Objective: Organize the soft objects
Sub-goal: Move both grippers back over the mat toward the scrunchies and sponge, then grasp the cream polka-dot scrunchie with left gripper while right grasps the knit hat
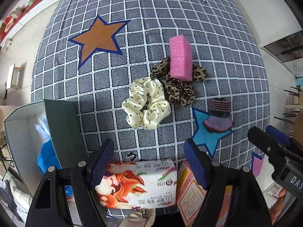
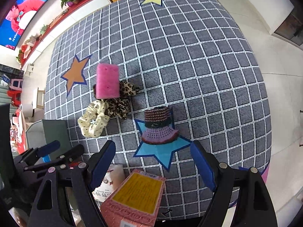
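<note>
Right now both tools hang over the near edge of the bench (image 1: 170,19), which wears a grey checked cloth with coloured stars, and neither carries anything. The left hand-held gripper (image 1: 149,162) points down with its jaws spread wide and nothing between them; the right hand-held gripper (image 2: 153,162) is likewise released and bare.

By my reading this is the approach step: the soft things have not been lifted yet. The cream dotted scrunchie (image 1: 146,106) lies near the middle of the cloth, touching the leopard scrunchie (image 1: 178,87) just beyond it. A pink sponge block (image 1: 180,58) rests on top of the leopard one. To the right, apart from that cluster, a knitted purple hat (image 2: 159,126) sits on the far tip of the blue star (image 2: 161,153), directly ahead of the right tool.

A grey open box (image 1: 62,128) stands at the near left with something blue inside; it looks the likely place for them, though I cannot be sure.

The next move probably calls for lowering onto one item. The cream scrunchie suits the left tool, the hat the right. The sponge must come off before the leopard scrunchie lifts cleanly.

Two printed cartons crowd the near edge beneath the jaws: a tissue pack (image 1: 138,183) and a pink-and-yellow box (image 2: 136,194).
</note>
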Available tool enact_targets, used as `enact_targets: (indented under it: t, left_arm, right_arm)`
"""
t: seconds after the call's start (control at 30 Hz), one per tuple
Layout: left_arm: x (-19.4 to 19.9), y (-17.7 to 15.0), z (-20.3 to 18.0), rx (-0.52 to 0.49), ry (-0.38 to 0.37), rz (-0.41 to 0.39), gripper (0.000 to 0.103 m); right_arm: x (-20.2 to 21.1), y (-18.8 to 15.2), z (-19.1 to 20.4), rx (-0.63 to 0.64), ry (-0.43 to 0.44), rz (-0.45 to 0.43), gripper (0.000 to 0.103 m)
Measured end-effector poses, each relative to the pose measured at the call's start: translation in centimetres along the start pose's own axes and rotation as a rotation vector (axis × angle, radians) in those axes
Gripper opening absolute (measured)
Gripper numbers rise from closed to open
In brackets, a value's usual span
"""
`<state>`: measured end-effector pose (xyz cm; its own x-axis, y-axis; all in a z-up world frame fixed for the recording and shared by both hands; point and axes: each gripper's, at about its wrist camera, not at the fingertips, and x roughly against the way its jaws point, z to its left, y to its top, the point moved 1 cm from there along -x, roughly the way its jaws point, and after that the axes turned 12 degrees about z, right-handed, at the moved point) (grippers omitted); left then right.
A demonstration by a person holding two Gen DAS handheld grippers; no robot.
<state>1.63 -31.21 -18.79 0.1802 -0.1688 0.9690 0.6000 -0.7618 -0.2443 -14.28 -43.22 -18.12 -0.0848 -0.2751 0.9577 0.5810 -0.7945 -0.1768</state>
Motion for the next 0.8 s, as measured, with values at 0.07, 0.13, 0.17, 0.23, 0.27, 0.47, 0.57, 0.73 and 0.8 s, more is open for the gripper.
enact_targets:
  t: [0.07, 0.13, 0.17, 0.23, 0.27, 0.47, 0.57, 0.73, 0.8]
  left_arm:
    - [-0.5, 0.7, 0.2, 0.01, 0.002, 0.014, 0.079]
    - [-1.2, 1.6, 0.3, 0.018, 0.002, 0.032, 0.079]
    - [-1.5, 1.9, 0.3, 0.02, 0.003, 0.04, 0.079]
    - [-2.2, 2.7, 0.3, 0.021, 0.007, 0.056, 0.079]
    - [-2.5, 3.1, 0.3, 0.021, 0.011, 0.064, 0.079]
    - [-4.7, 4.8, -0.3, 0.004, 0.03, 0.101, 0.079]
    - [-6.0, 5.4, -0.4, 0.003, 0.044, 0.116, 0.079]
    - [-8.3, 6.3, -0.4, 0.008, 0.08, 0.135, 0.079]
    - [-9.0, 6.8, -0.3, 0.011, 0.083, 0.143, 0.079]
  right_arm:
    - [-0.7, 0.6, 0.0, 0.003, -0.004, 0.017, 0.082]
    - [-1.6, 1.3, -0.1, 0.006, -0.012, 0.041, 0.082]
    - [-1.9, 1.5, -0.1, 0.007, -0.012, 0.049, 0.082]
    - [-2.9, 2.2, -0.2, 0.014, -0.018, 0.071, 0.082]
    - [-3.3, 2.4, -0.3, 0.017, -0.021, 0.079, 0.082]
    - [-5.8, 3.8, -0.2, 0.057, -0.039, 0.133, 0.082]
    - [-7.0, 4.4, -0.1, 0.08, -0.062, 0.152, 0.082]
    - [-8.3, 5.3, -0.5, 0.063, -0.055, 0.161, 0.082]
    - [-8.9, 5.7, -0.5, 0.065, -0.056, 0.172, 0.082]
